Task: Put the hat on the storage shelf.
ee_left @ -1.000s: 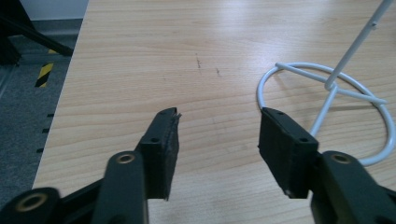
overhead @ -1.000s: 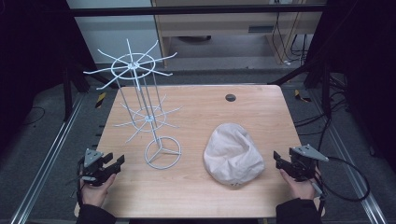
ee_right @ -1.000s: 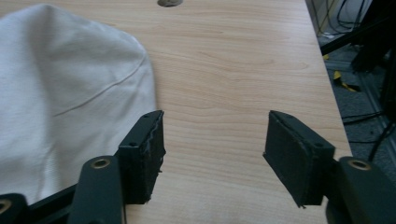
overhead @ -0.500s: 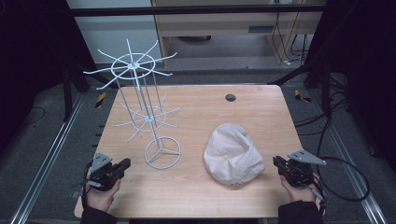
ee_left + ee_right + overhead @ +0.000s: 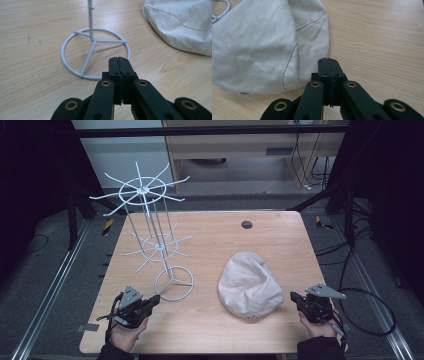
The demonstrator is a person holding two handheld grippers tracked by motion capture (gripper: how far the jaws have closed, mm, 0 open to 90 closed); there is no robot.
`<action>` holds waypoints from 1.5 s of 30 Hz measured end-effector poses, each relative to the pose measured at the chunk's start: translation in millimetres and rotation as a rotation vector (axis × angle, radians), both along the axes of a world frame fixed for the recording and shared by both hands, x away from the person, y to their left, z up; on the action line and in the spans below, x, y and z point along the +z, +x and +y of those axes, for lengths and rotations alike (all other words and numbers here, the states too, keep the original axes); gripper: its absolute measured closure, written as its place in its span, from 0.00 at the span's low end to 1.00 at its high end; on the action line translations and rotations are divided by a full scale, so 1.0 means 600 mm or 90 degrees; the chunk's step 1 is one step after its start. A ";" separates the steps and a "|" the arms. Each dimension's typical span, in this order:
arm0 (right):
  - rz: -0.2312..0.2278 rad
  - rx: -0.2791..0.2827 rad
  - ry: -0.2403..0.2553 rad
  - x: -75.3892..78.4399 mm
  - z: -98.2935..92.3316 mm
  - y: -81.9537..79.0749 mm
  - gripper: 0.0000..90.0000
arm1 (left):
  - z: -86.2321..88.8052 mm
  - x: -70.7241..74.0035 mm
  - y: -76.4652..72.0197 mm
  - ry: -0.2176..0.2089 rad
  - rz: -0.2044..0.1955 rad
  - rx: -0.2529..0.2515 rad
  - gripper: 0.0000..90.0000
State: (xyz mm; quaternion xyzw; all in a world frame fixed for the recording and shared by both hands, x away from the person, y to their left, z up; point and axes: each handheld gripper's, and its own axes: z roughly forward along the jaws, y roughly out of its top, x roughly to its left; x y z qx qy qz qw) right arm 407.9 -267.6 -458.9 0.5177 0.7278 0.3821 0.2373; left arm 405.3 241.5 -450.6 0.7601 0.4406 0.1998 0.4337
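No brand, label or writing can be read on anything here. The wooden desk (image 5: 210,330) carries three things. Largest is the white wire rack (image 5: 150,240), standing upright at the left on a ring base (image 5: 96,55), with two tiers of spokes up its thin post. Next is the cream cloth hat (image 5: 250,285), lying crumpled right of the middle, well apart from the rack; its fabric is stitched in seamed panels and its near edge reaches toward the front of the desk. The left hand-held gripper (image 5: 155,298) has just been closing and is clenched on nothing, just in front of the ring base. The right hand-held gripper (image 5: 294,296) has likewise just been closing, clamped empty, just beside the hat's edge (image 5: 307,75).
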 end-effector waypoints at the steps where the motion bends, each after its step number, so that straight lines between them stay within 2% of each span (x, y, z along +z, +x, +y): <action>1: -0.004 0.003 -0.008 -0.002 0.001 0.003 1.00 | -0.010 0.001 0.001 0.003 0.000 -0.009 1.00; 5: 0.002 0.002 -0.005 -0.006 0.004 0.006 1.00 | -0.029 0.002 0.004 0.008 -0.001 -0.021 0.99; 7: 0.004 0.002 -0.002 -0.009 0.005 0.009 1.00 | -0.044 0.002 0.007 0.017 0.000 -0.035 1.00; 8: 0.001 0.002 -0.010 -0.011 0.004 0.012 1.00 | -0.053 0.001 0.008 0.015 -0.002 -0.038 1.00; 9: 0.001 -0.001 -0.006 -0.013 0.004 0.016 1.00 | -0.069 0.000 0.010 0.022 0.000 -0.054 1.00; 11: 0.003 -0.001 -0.001 -0.015 0.004 0.020 1.00 | -0.077 0.000 0.011 0.025 0.000 -0.059 1.00; 13: 0.002 -0.003 -0.003 -0.017 0.004 0.025 1.00 | -0.104 0.000 0.016 0.032 -0.001 -0.074 1.00; 14: 0.002 -0.003 -0.003 -0.017 0.004 0.025 1.00 | -0.104 0.000 0.016 0.032 -0.001 -0.074 1.00; 18: 0.000 0.001 -0.002 -0.019 0.006 0.030 1.00 | -0.145 -0.002 0.022 0.040 -0.001 -0.099 1.00; 19: 0.000 0.004 -0.008 -0.020 0.007 0.032 1.00 | -0.165 -0.004 0.024 0.050 -0.001 -0.113 1.00; 20: 0.000 0.004 -0.008 -0.020 0.007 0.032 1.00 | -0.165 -0.004 0.024 0.050 -0.001 -0.113 1.00; 21: 0.002 0.005 -0.007 -0.020 0.009 0.034 1.00 | -0.185 -0.007 0.026 0.045 -0.001 -0.121 1.00; 22: 0.002 0.005 -0.007 -0.020 0.009 0.034 1.00 | -0.185 -0.007 0.026 0.045 -0.001 -0.121 1.00; 23: 0.002 0.009 -0.007 -0.020 0.009 0.036 1.00 | -0.202 -0.010 0.028 0.044 0.003 -0.132 1.00; 24: 0.002 0.009 -0.007 -0.020 0.009 0.036 1.00 | -0.202 -0.010 0.028 0.044 0.003 -0.132 1.00; 26: 0.001 0.013 -0.011 -0.021 0.013 0.038 1.00 | -0.227 -0.014 0.026 0.039 0.008 -0.147 1.00; 27: 0.001 0.013 -0.011 -0.021 0.013 0.038 1.00 | -0.227 -0.014 0.026 0.039 0.008 -0.147 1.00; 31: 0.010 0.021 -0.007 -0.022 0.019 0.040 1.00 | -0.259 -0.020 0.020 0.043 0.014 -0.171 1.00; 32: 0.007 0.024 -0.015 -0.023 0.021 0.040 1.00 | -0.273 -0.024 0.017 0.048 0.017 -0.181 1.00; 39: 0.013 0.035 -0.024 -0.024 0.025 0.035 1.00 | -0.302 -0.045 0.018 0.060 0.035 -0.199 1.00; 43: 0.014 0.048 -0.031 -0.024 0.030 0.030 1.00 | -0.311 -0.054 0.024 0.074 0.039 -0.201 1.00; 45: 0.011 0.052 -0.033 -0.024 0.031 0.028 1.00 | -0.312 -0.055 0.026 0.071 0.039 -0.198 1.00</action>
